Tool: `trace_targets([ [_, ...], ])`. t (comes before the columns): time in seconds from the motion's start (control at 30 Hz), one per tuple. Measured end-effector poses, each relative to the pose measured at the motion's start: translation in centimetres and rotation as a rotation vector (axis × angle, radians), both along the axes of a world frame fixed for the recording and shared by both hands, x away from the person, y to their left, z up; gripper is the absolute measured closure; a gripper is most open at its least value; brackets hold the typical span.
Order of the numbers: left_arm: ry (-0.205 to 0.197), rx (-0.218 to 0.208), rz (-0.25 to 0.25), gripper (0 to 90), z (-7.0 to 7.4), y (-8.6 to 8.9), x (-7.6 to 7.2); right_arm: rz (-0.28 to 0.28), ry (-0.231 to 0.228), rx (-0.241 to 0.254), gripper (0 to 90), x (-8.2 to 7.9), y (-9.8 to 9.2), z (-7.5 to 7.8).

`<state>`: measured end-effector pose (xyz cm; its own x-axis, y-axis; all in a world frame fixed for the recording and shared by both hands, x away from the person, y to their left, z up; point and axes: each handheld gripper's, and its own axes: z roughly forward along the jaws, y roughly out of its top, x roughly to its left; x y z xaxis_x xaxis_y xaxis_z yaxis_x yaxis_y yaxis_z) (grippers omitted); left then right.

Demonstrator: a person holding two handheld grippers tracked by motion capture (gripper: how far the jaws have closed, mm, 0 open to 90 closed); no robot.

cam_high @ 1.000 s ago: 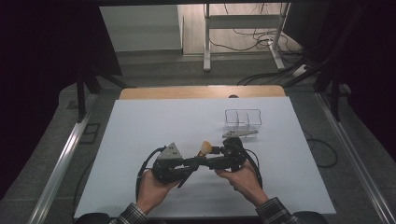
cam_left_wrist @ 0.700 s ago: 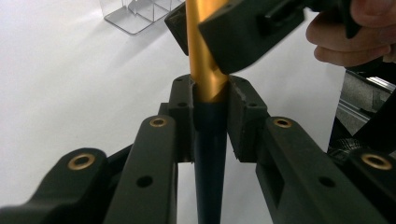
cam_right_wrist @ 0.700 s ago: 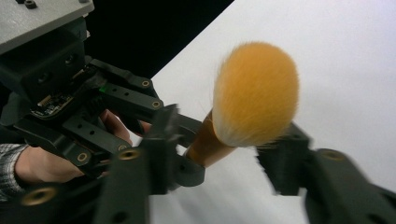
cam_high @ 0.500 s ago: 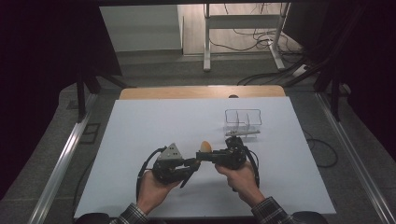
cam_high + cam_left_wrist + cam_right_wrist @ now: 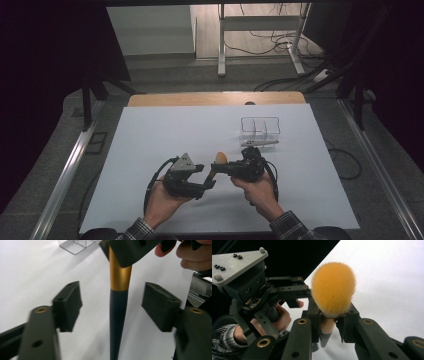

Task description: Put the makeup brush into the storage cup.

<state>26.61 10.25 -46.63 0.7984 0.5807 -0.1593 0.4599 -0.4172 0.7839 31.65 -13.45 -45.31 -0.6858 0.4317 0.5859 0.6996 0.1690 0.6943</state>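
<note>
We stood at a white table (image 5: pixel 150 130), holding a gripper in each hand close together near its front edge. Our right gripper (image 5: pixel 331 322) was clamped on the gold collar of a makeup brush (image 5: pixel 333 288), just under its round orange bristles, so the bristles stood clear above the jaws and the dark handle hung free on the far side for the other hand. Our left gripper (image 5: pixel 112 303) had just been opening; its two black pads stood apart on either side of that handle without touching it, which read to us as a handover, the brush now carried by the right alone. In the high view the brush (image 5: pixel 220 158) sat between the two grippers, lifted off the table. Farther back and to the right stood a clear divided organiser (image 5: pixel 259 131), probably where the brush belonged
</note>
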Motion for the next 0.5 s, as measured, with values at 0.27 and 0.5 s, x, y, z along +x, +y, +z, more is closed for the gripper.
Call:
trace_targets([
  [0.27,0.035,0.014,-0.001,10.1,-0.33,0.46,0.31,-0.003,-0.054,-0.038,73.4,-0.11,-0.14,0.21],
  [0.5,0.070,0.005,-0.020,7.3,-0.43,0.97,0.47,-0.007,-0.079,-0.056,73.4,-0.09,-0.34,0.32],
])
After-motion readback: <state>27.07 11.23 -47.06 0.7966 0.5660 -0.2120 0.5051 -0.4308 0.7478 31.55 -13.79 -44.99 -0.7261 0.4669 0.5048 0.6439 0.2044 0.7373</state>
